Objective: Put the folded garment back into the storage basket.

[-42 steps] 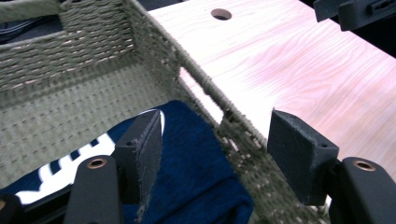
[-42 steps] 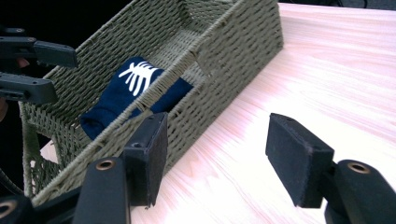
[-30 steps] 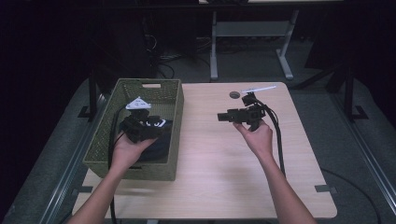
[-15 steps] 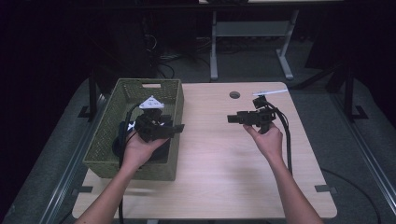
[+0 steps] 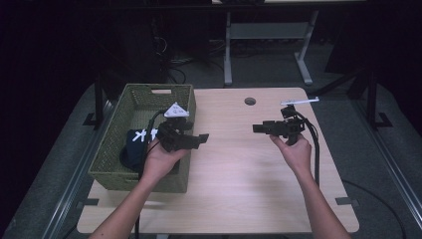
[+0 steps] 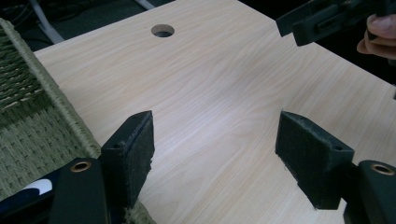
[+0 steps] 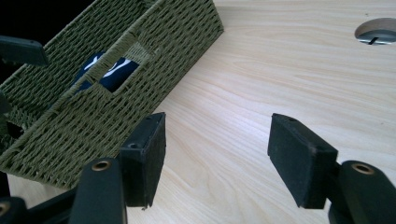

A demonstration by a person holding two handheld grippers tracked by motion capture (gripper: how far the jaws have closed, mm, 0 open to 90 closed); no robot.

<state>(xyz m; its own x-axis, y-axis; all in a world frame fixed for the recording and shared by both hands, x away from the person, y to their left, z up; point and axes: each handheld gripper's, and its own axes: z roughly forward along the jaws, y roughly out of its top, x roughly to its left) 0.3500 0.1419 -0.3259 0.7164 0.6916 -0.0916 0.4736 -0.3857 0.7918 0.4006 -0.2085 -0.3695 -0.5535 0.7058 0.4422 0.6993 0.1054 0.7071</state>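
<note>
1. Find the navy cloth (image 5: 132, 149) with white markings bunched low in the near half of the green woven basket (image 5: 149, 179), at the table's left side. No clear long axis to it, only a rumpled heap.
2. Place the left gripper (image 5: 201, 138) just beyond the basket's right wall, over bare tabletop (image 5: 239, 174) and pointing toward the table's middle. That puts the cloth behind and to the outside of it, down past the rim.
3. Read its jaws as spread wide with nothing between the pads. Have just been opening, judging by the gap in the left gripper view.
4. Place the right gripper (image 5: 256, 128) well apart over the table's right half, aimed back toward the basket. Jaws parted too, pads bare and holding nothing.
5. Count the left hand as much the nearer to the cloth, with the right separated from it by open table and the basket wall.
6. Mind the basket's right wall (tall, with a handle slot through which the right gripper view catches the cloth) as the one obstacle. Expect any return to the cloth to need going up and over the rim.
7. Note the round cable hole (image 5: 250, 101) at the table's far edge, well clear of both hands.
</note>
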